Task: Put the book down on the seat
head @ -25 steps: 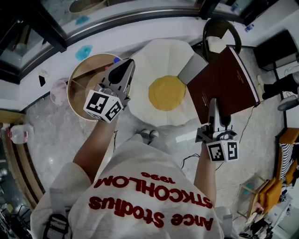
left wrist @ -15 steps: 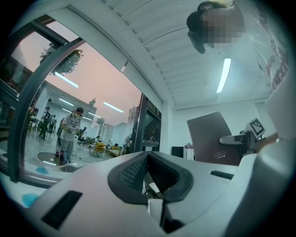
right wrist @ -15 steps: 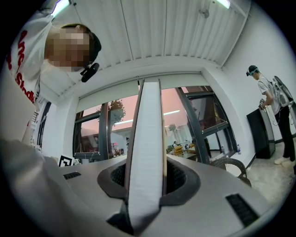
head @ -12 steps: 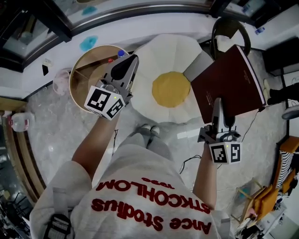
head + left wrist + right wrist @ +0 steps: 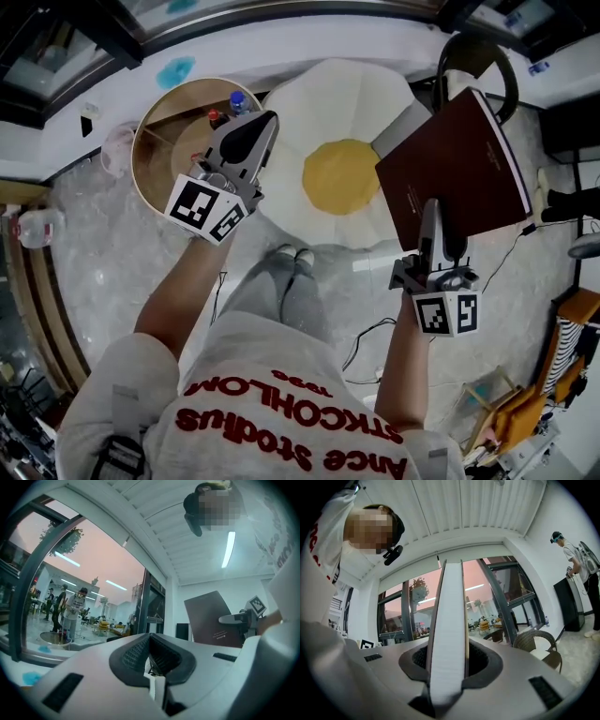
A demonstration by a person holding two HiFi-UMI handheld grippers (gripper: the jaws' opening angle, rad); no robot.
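Note:
A dark maroon hardback book (image 5: 455, 173) is held up over the floor, to the right of the seat. My right gripper (image 5: 430, 217) is shut on its lower edge. In the right gripper view the book's white page edge (image 5: 449, 620) stands upright between the jaws of my right gripper (image 5: 449, 663). The seat (image 5: 339, 112) is a white cushion shaped like a fried egg, with a yellow centre, lying on the floor ahead. My left gripper (image 5: 251, 139) hovers over the seat's left edge, shut and holding nothing. The left gripper view shows my left gripper (image 5: 150, 644) and the book (image 5: 211, 618) at right.
A round wooden tub (image 5: 155, 159) with bottles inside stands left of the seat. A dark wicker chair (image 5: 473, 61) stands behind the book, also in the right gripper view (image 5: 536, 644). Cables lie on the floor near the person's feet (image 5: 292, 258). A person (image 5: 576, 559) stands at far right.
The view has drifted a little toward the seat and tub. The book stays in my right gripper at much the same height, and my left gripper keeps its place.

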